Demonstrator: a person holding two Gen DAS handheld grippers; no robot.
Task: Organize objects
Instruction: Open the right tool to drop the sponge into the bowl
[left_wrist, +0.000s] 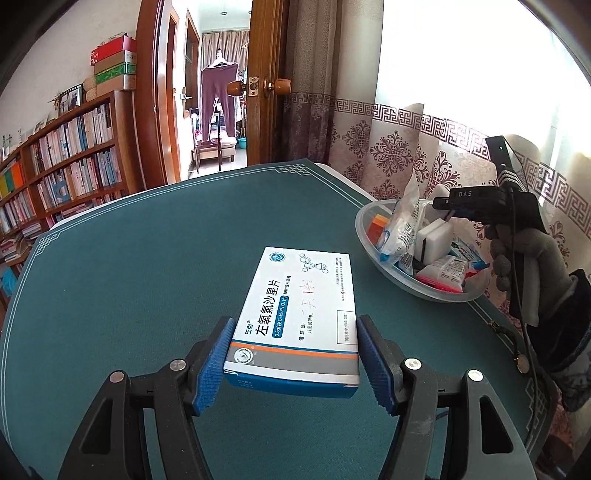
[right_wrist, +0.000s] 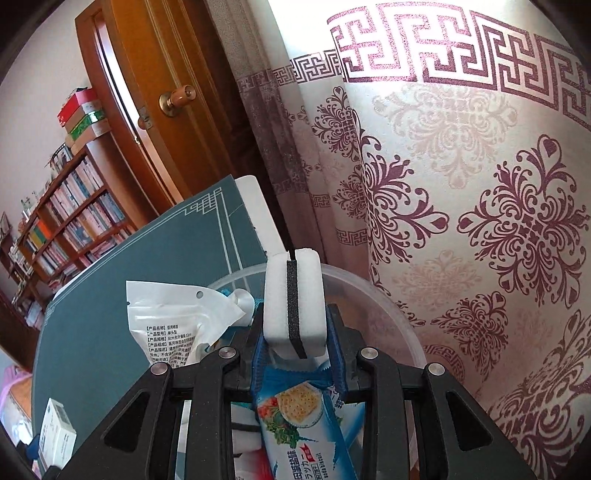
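only right wrist shows biscuit packet (right_wrist: 295, 417) under sponge (right_wrist: 294, 302).

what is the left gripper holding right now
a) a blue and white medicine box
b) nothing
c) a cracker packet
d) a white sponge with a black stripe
a: in the left wrist view the blue and white medicine box sits clamped between the blue pads of the left gripper, above the green table mat.

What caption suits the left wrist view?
Left gripper holding a medicine box above the green table, beside a bowl.
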